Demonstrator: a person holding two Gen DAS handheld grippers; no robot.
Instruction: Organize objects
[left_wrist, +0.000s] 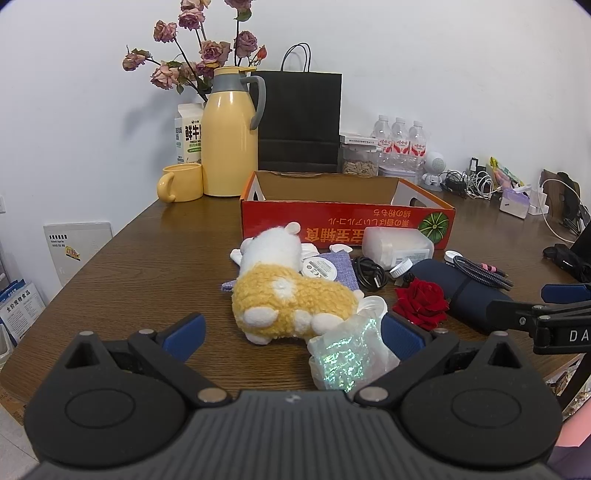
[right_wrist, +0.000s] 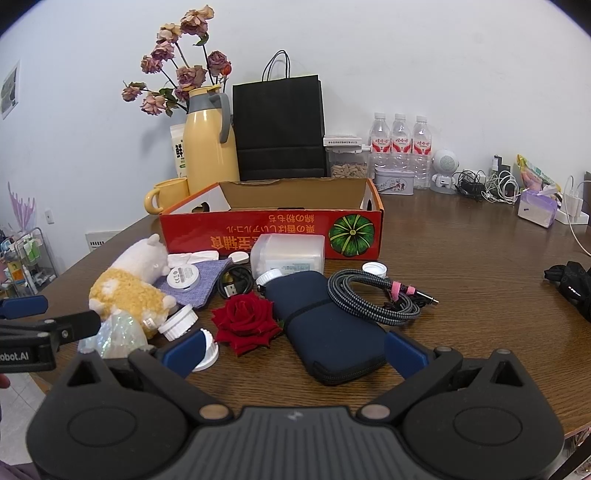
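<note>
Clutter lies on the brown wooden worktop before the empty red cardboard box. Both tools spread, holding nothing: left tool should straddle the yellow-and-white plush toy squarely; right tool hovers over the navy fabric pouch.

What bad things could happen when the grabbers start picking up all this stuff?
The rose lies against the pouch; grabbing the pouch might crush its petals. The cable rests partly on the pouch and could slide off. The left gripper sits close to the crinkly bag and could snag it.
</note>
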